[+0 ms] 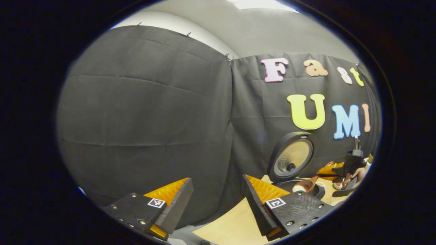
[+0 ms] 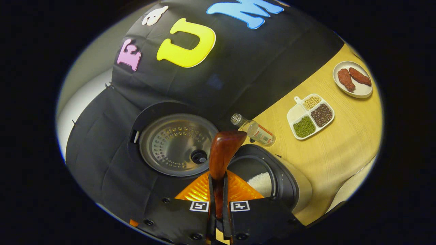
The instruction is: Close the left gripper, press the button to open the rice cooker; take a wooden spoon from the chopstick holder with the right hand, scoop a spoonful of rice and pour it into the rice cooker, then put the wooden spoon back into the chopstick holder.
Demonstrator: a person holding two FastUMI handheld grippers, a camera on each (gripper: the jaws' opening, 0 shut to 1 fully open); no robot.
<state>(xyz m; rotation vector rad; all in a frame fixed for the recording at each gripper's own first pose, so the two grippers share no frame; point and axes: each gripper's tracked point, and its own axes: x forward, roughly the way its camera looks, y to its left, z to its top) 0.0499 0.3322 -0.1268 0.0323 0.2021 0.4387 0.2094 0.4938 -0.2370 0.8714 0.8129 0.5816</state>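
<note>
Landmark: the black rice cooker (image 2: 272, 183), standing on the pale wooden bench (image 2: 340, 149) with its round lid (image 2: 175, 144) raised upright against the booth wall, metal inner plate facing forward. White rice lies in the open pot.

Right gripper (image 2: 218, 200): jaws closed tight on the handle of a glossy brown wooden spoon (image 2: 223, 153), both fingers pressing it. In the right gripper view the spoon's bowl is held directly above the cooker's pot, back turned to the camera. In the left gripper view the spoon (image 1: 305, 185) sits over the cooker's rim, with white grains in its bowl.

Left gripper (image 1: 218, 204): jaws wide apart, holding nothing, well to the cooker's left.

Beyond the cooker: a small clear glass bottle (image 2: 253, 130) just beside it; farther off, a white four-compartment dish of grains and beans (image 2: 310, 116); farthest, a white round plate with two reddish-brown pieces (image 2: 352, 80).
</note>
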